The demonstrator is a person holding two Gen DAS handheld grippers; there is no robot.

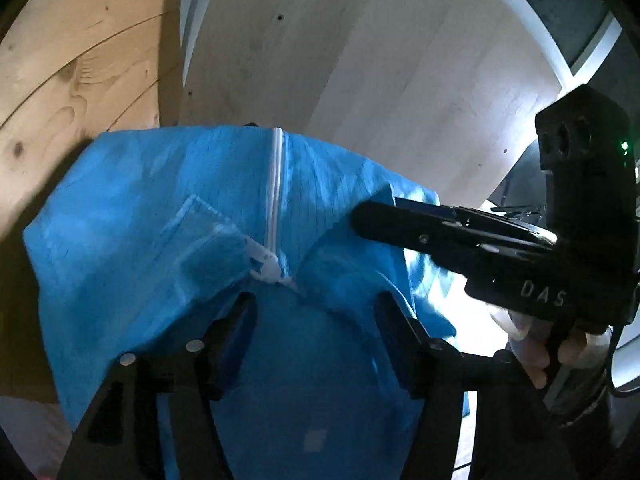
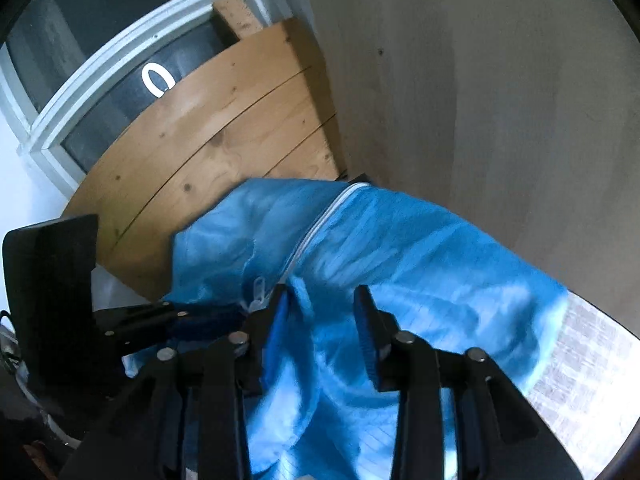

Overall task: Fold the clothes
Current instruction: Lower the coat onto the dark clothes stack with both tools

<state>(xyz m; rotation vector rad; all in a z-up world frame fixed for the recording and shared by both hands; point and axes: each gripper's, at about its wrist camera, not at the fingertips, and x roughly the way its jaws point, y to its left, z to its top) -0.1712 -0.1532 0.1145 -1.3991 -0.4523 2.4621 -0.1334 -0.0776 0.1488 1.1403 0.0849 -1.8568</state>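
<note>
Planks (image 2: 200,152) back the blue garment (image 1: 140,220); left tool (image 1: 316,308) spread over it, right tool (image 2: 322,312) pinching its fold.

Black right gripper (image 1: 360,222) lettered "DAS", silver screws, green light

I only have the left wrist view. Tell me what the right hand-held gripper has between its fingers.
Observer: A bunched fold of the blue garment fills the gap of the right hand-held gripper, beside the white zipper.
Operator: Say what lies beyond the garment on that side.
Observer: A pale surface with a woven, checked look shows past its edge.
Operator: Report anything behind the wooden boards.
Observer: Behind the wooden boards, a white oval mark sits on a dark window pane.
</note>
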